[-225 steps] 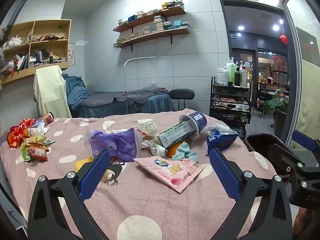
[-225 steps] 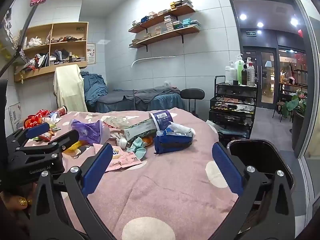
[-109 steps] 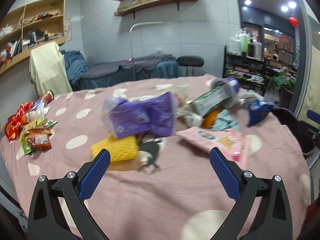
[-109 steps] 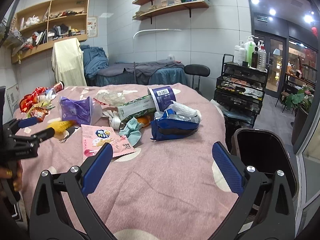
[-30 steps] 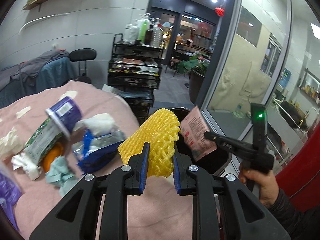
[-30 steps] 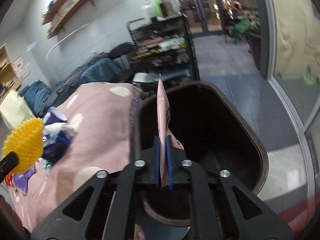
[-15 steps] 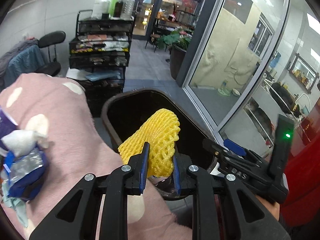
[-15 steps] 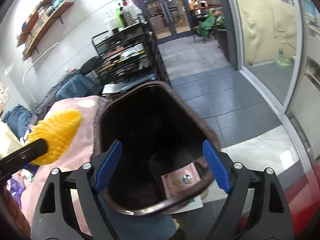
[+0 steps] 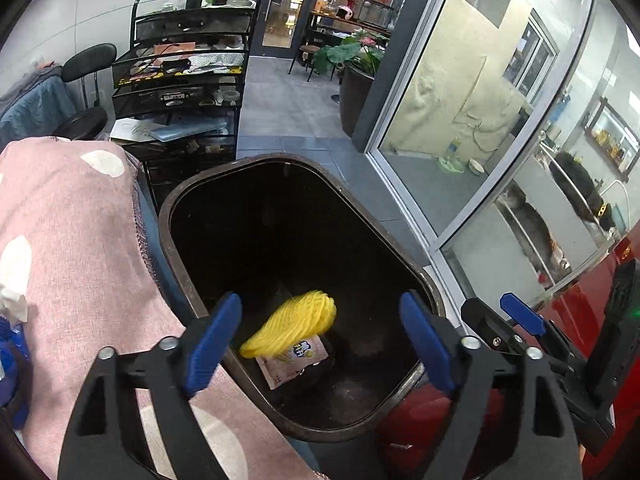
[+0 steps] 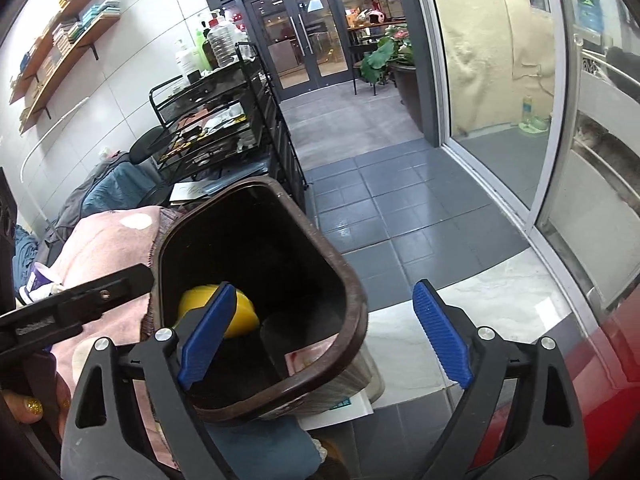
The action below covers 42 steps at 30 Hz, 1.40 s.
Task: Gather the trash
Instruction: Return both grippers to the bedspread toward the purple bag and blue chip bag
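Two grippers hang over the dark brown plastic trash bin [image 9: 416,276] beside the pink polka-dot cloth [image 9: 68,236]. The left gripper [image 9: 320,344] has just been opening; its blue pads stand spread with nothing between them, and the yellow foam fruit net [image 9: 292,322], blurred, is inside the bin above the pink snack packet [image 9: 296,362] on its floor. The right gripper [image 10: 322,334] has also just been opening and stands wide and empty over the bin's near rim.
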{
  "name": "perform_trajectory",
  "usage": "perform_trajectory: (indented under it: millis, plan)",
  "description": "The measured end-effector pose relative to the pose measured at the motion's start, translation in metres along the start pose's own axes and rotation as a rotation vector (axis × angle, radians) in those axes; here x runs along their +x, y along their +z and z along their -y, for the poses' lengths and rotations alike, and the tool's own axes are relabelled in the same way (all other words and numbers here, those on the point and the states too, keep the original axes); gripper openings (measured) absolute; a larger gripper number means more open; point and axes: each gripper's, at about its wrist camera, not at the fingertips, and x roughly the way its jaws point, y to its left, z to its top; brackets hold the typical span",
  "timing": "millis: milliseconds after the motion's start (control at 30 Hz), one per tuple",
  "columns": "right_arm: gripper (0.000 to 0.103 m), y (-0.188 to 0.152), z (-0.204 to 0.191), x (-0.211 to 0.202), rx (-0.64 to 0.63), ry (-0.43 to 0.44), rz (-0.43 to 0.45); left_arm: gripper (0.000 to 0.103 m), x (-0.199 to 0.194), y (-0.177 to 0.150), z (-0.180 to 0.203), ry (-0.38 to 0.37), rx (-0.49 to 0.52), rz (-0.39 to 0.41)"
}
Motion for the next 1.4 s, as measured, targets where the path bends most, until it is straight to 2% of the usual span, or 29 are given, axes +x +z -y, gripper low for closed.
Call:
perform_trajectory:
  millis: [167,333,567,733,833,967,1133,1233,1400]
  plan:
    - [0.091,0.002,-0.002,0.0,-0.005,0.003,-0.005,0.089,-0.01,-0.001,0.001,0.011,0.013,0.015]
    - [0.092,0.0,-0.019,-0.002,-0.05,0.06,-0.009,0.098,-0.044,-0.008,0.001,0.028,0.053,0.091]
    - [0.093,-0.008,-0.065,-0.015,-0.153,0.184,0.002,0.098,-0.098,-0.035,-0.01,0.121,0.099,0.191]
    - [0.096,-0.018,-0.103,-0.026,-0.23,0.272,-0.005,0.098,-0.133,-0.061,-0.028,0.203,0.077,0.265]
    - [0.096,-0.025,-0.125,-0.031,-0.282,0.323,-0.019,0.098,-0.155,-0.079,-0.047,0.285,0.046,0.312]
    - [0.096,-0.034,-0.158,-0.035,-0.35,0.396,-0.043,0.098,-0.182,-0.1,-0.074,0.369,-0.034,0.333]
    - [0.096,-0.047,-0.196,-0.041,-0.429,0.478,-0.072,0.098,-0.212,-0.125,-0.108,0.465,-0.13,0.331]
    - [0.096,-0.055,-0.219,-0.04,-0.485,0.51,-0.096,0.098,-0.231,-0.145,-0.141,0.549,-0.21,0.319]
    - [0.096,-0.066,-0.253,-0.04,-0.567,0.568,-0.138,0.098,-0.26,-0.171,-0.187,0.64,-0.321,0.311]
